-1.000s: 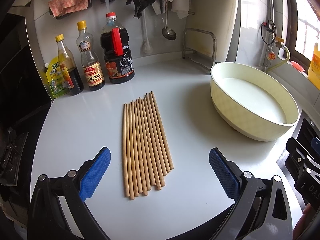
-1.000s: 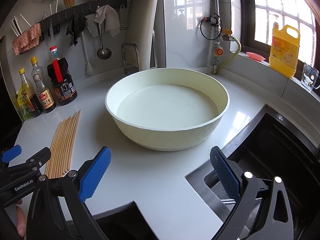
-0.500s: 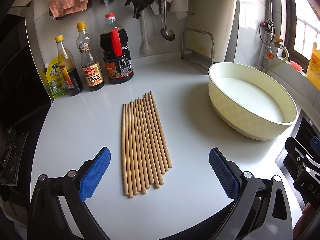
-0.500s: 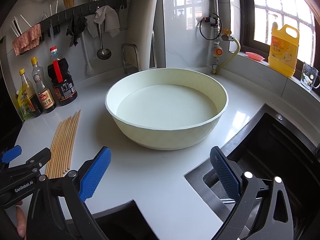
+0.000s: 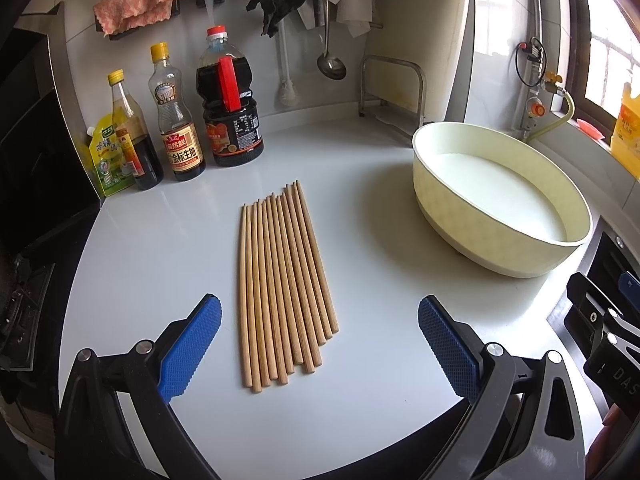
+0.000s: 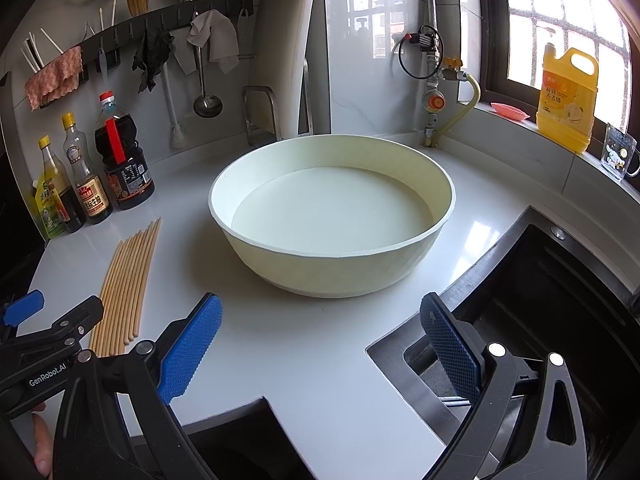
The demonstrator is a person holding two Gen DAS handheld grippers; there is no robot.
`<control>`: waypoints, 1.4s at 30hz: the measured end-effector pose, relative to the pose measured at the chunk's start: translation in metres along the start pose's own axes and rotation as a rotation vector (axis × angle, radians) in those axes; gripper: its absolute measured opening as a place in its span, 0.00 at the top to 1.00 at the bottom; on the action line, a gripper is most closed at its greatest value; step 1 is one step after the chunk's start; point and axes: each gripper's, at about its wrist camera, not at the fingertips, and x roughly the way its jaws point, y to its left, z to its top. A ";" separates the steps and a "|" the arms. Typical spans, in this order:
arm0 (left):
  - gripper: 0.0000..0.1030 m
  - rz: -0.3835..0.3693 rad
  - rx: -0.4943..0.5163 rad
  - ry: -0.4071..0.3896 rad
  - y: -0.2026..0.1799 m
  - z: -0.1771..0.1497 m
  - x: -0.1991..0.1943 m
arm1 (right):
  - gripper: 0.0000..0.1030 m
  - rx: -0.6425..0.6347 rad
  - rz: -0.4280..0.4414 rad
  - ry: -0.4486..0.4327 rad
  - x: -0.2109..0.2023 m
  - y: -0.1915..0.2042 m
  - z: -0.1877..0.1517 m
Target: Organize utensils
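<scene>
Several wooden chopsticks (image 5: 280, 280) lie side by side on the white counter, fanned slightly; they also show at the left of the right wrist view (image 6: 126, 276). A large cream basin (image 5: 500, 200) stands to their right, empty, and fills the middle of the right wrist view (image 6: 332, 216). My left gripper (image 5: 320, 344) is open and empty, held above the counter just short of the chopsticks' near ends. My right gripper (image 6: 320, 348) is open and empty, near the counter's front edge before the basin.
Three sauce bottles (image 5: 180, 120) and a green pouch (image 5: 104, 156) stand at the back left. A wall rail holds cloths and a ladle (image 5: 330, 64). A dark sink (image 6: 540, 320) lies at right. A yellow detergent jug (image 6: 568, 100) sits on the windowsill.
The left wrist view has shifted slightly, so the chopsticks and basin sit a little lower-left. Both grippers stay open; nothing on the counter has moved.
</scene>
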 end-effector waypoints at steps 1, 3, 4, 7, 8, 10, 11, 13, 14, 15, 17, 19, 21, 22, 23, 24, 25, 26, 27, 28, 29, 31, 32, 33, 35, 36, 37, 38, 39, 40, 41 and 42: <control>0.06 0.000 0.001 0.000 -0.001 0.000 0.000 | 0.08 0.000 0.000 0.001 0.000 0.000 0.000; 0.06 0.001 0.003 0.000 -0.002 -0.001 0.000 | 0.08 0.002 0.001 0.004 0.000 0.000 0.000; 0.06 0.001 0.003 0.000 -0.002 0.000 0.000 | 0.08 0.003 0.002 0.006 0.000 -0.001 0.000; 0.06 0.000 0.004 0.000 -0.002 -0.001 -0.001 | 0.08 0.002 0.004 0.007 0.001 -0.001 0.001; 0.06 0.001 0.004 0.001 -0.002 -0.001 0.000 | 0.08 0.001 0.004 0.008 0.001 -0.001 0.000; 0.06 0.002 0.005 0.003 -0.003 -0.001 0.000 | 0.08 -0.001 0.004 0.009 0.002 -0.001 0.000; 0.06 0.002 0.006 0.003 -0.003 -0.002 0.000 | 0.08 -0.001 0.005 0.010 0.003 -0.001 0.000; 0.06 0.004 0.007 0.004 -0.004 -0.001 0.000 | 0.08 -0.001 0.006 0.010 0.003 -0.001 0.000; 0.06 0.005 0.006 0.004 -0.004 -0.001 0.000 | 0.08 -0.001 0.006 0.010 0.003 -0.001 0.000; 0.06 0.006 0.006 0.004 -0.004 -0.001 0.000 | 0.08 -0.001 0.007 0.010 0.003 -0.002 0.000; 0.06 0.005 0.006 0.004 -0.004 -0.001 0.000 | 0.08 0.000 0.008 0.010 0.004 -0.001 0.000; 0.06 0.003 0.004 0.006 -0.004 -0.001 0.001 | 0.08 -0.001 0.007 0.010 0.004 -0.001 -0.001; 0.06 0.004 0.004 0.010 -0.004 -0.002 0.002 | 0.08 -0.003 0.009 0.012 0.005 -0.001 -0.001; 0.06 0.004 0.004 0.012 -0.003 -0.002 0.003 | 0.08 -0.005 0.011 0.012 0.006 -0.002 -0.001; 0.06 0.004 0.004 0.014 -0.003 -0.002 0.003 | 0.08 -0.006 0.014 0.013 0.007 -0.002 -0.001; 0.06 0.005 0.004 0.016 -0.002 -0.002 0.004 | 0.08 -0.006 0.020 0.014 0.008 -0.002 -0.001; 0.06 0.007 0.004 0.018 -0.001 -0.002 0.005 | 0.08 -0.007 0.029 0.013 0.008 -0.002 -0.002; 0.06 0.009 0.003 0.019 0.001 -0.003 0.005 | 0.08 -0.007 0.046 0.011 0.009 -0.002 -0.002; 0.06 0.010 0.000 0.020 0.003 -0.003 0.006 | 0.08 -0.004 0.077 0.012 0.009 -0.002 -0.003; 0.06 0.009 -0.005 0.022 0.005 -0.004 0.007 | 0.08 0.000 0.114 0.016 0.010 -0.001 -0.003; 0.06 0.008 -0.010 0.025 0.008 -0.004 0.007 | 0.08 0.001 0.142 0.023 0.011 0.001 -0.003; 0.06 0.002 -0.017 0.035 0.013 -0.006 0.010 | 0.08 -0.009 0.186 0.037 0.013 0.007 -0.004; 0.06 0.002 -0.019 0.039 0.016 -0.007 0.011 | 0.08 -0.017 0.201 0.044 0.015 0.010 -0.005; 0.06 0.001 -0.020 0.043 0.020 -0.008 0.012 | 0.08 -0.027 0.214 0.050 0.016 0.014 -0.006; 0.06 0.002 -0.022 0.055 0.029 -0.011 0.015 | 0.08 -0.048 0.241 0.054 0.018 0.023 -0.007; 0.06 0.005 -0.025 0.059 0.033 -0.013 0.016 | 0.08 -0.058 0.255 0.055 0.019 0.028 -0.007; 0.06 0.012 -0.029 0.063 0.039 -0.014 0.018 | 0.08 -0.067 0.272 0.054 0.020 0.034 -0.008; 0.06 0.020 -0.035 0.068 0.045 -0.016 0.020 | 0.08 -0.078 0.286 0.053 0.021 0.040 -0.008; 0.06 0.032 -0.043 0.073 0.051 -0.017 0.022 | 0.08 -0.087 0.298 0.055 0.023 0.046 -0.007; 0.06 0.044 -0.052 0.079 0.058 -0.018 0.025 | 0.08 -0.093 0.313 0.061 0.025 0.051 -0.007; 0.06 0.054 -0.064 0.084 0.065 -0.018 0.027 | 0.08 -0.099 0.329 0.068 0.028 0.057 -0.006; 0.06 0.061 -0.077 0.085 0.073 -0.019 0.029 | 0.08 -0.103 0.340 0.077 0.031 0.064 -0.005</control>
